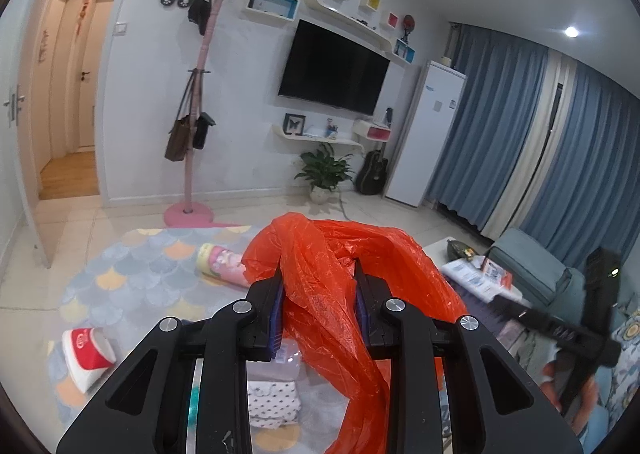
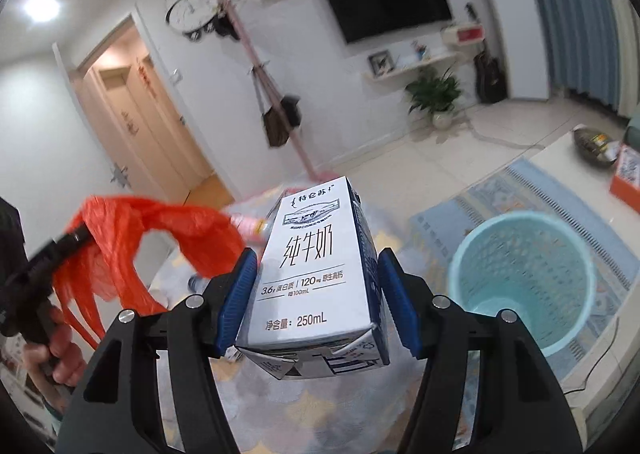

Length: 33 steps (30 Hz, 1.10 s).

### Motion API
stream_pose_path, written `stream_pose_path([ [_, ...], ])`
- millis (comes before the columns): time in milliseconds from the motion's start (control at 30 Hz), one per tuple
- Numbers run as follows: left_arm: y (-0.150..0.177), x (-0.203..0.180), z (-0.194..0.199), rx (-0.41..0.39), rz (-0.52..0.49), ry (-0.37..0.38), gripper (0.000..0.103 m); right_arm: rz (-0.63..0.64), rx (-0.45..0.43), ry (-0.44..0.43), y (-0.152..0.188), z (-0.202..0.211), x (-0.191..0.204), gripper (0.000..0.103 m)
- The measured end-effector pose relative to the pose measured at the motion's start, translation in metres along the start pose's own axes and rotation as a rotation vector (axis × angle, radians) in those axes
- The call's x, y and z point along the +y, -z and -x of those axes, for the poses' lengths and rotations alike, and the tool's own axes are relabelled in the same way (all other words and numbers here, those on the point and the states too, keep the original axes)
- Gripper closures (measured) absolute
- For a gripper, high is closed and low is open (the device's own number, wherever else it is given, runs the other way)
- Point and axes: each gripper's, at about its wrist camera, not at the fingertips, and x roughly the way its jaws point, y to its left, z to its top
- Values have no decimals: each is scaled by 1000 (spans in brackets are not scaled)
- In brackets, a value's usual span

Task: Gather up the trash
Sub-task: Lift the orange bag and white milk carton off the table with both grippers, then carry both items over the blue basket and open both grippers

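Note:
My left gripper [image 1: 318, 278] is shut on an orange plastic bag [image 1: 344, 254] and holds it up above the rug; the bag hangs open, and it also shows at the left of the right wrist view [image 2: 160, 238]. My right gripper [image 2: 316, 266] is shut on a white and blue 250 mL milk carton [image 2: 316, 278], held above the floor to the right of the bag. A pink bottle [image 1: 222, 264] and a red and white cup [image 1: 88, 350] lie on the rug. A clear plastic bottle [image 1: 290, 360] lies below the bag.
A light blue mesh bin [image 2: 520, 278] stands on the rug at the right. A low white table [image 1: 476, 274] holds papers and a box. A folded dotted cloth [image 1: 272, 402] lies on the rug. A pink coat stand [image 1: 192, 158], a potted plant [image 1: 324, 174] and a sofa [image 1: 532, 266] stand around.

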Motion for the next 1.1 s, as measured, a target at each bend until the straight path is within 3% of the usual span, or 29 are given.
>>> stream_pose_path([
  [200,-5,-28,-29,39,-30,84,77,-37,-153,154,-28,63,-46,44],
  [500,-33,-129,-93,76,-123,234,77,-166,-236,358,-51,84,-141,44],
  [733,-2,-183,-176,161,-164,238,77,-288,-142,394,-26,39,-213,44],
  [933,65,-206,-265,342,-183,200,77,-361,-33,413,1,-11,-256,44],
  [1100,98,-207,-307,444,-191,172,75,-370,34,421,15,-42,-268,42],
])
